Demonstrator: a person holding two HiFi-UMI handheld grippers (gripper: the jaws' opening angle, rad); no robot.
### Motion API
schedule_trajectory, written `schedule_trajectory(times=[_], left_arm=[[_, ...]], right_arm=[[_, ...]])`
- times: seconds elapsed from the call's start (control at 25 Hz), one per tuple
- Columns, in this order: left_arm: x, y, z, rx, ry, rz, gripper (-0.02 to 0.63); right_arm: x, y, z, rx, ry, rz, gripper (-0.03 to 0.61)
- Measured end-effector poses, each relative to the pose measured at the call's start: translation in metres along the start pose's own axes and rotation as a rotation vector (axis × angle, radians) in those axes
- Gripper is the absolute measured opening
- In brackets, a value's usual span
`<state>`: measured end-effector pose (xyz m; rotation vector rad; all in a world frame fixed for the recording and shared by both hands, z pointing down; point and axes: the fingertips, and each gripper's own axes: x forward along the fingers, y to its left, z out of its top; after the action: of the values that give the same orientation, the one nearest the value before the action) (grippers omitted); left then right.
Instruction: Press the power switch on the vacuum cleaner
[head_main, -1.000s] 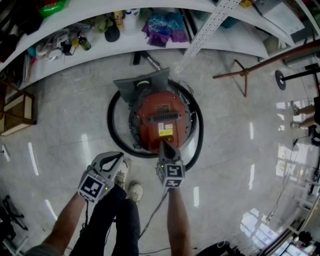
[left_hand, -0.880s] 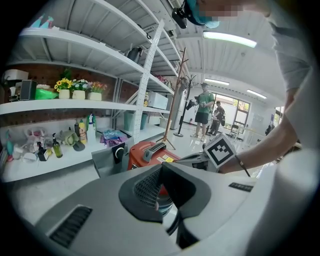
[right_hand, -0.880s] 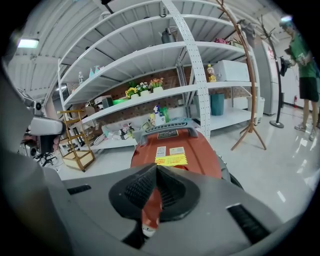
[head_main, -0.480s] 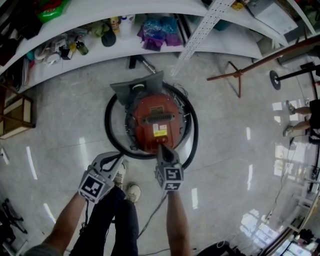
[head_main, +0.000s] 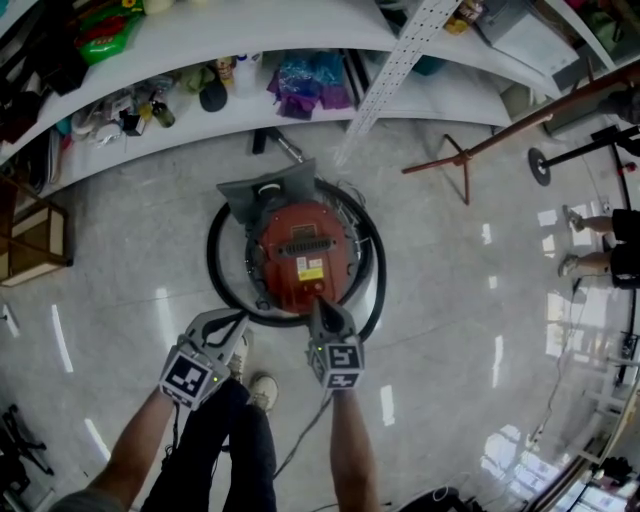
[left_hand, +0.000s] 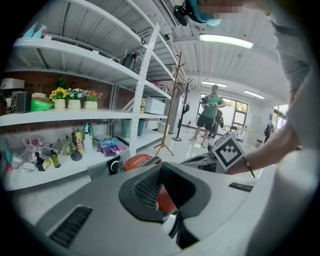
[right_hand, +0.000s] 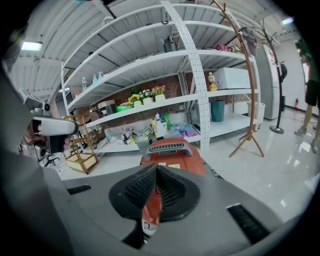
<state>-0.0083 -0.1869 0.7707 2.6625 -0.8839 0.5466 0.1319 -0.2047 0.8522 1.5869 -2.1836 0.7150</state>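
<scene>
A red canister vacuum cleaner (head_main: 300, 245) (right_hand: 172, 152) (left_hand: 137, 161) stands on the pale floor with its black hose (head_main: 215, 270) coiled around it. In the head view my right gripper (head_main: 318, 305) (right_hand: 157, 169) is shut, its tips at the near end of the vacuum's top; whether they touch it I cannot tell. Through the gap under its pads, a small white round button (right_hand: 144, 227) shows on the red body. My left gripper (head_main: 240, 313) (left_hand: 162, 167) is shut and holds nothing. It hangs left of the right one, above the hose's near side.
A white shelf (head_main: 300, 110) with bottles and purple bags runs behind the vacuum. A wooden coat stand (head_main: 470, 150) rises at back right and a wooden crate (head_main: 30, 235) sits at the left. My shoes (head_main: 262, 390) and a cable (head_main: 300, 440) lie below the grippers. People (head_main: 600, 255) stand far right.
The whole scene has slid up and left in the head view. The right gripper's tips stay at the vacuum's near end; the left gripper keeps its place.
</scene>
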Motion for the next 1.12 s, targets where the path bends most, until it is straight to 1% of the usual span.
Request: schedule_trajectory(times=[0.52, 0.68, 0.96, 1.12], left_arm=[[-0.014, -0.018, 0.051, 0.015, -0.019, -0.002, 0.009], [-0.020, -0.024, 0.068, 0.022, -0.025, -0.002, 0.009], [-0.034, -0.035, 0.102, -0.013, -0.045, 0.022, 0.009], [-0.042, -0.047, 0.120, -0.011, -0.049, 0.014, 0.009]], right_arm=[[-0.046, 0.025, 0.054, 0.028, -0.048, 0.020, 0.012], [-0.061, 0.029, 0.069, 0.022, -0.061, 0.020, 0.012], [-0.095, 0.035, 0.094, 0.025, -0.080, 0.016, 0.012], [-0.114, 0.040, 0.106, 0.035, -0.096, 0.009, 0.012]])
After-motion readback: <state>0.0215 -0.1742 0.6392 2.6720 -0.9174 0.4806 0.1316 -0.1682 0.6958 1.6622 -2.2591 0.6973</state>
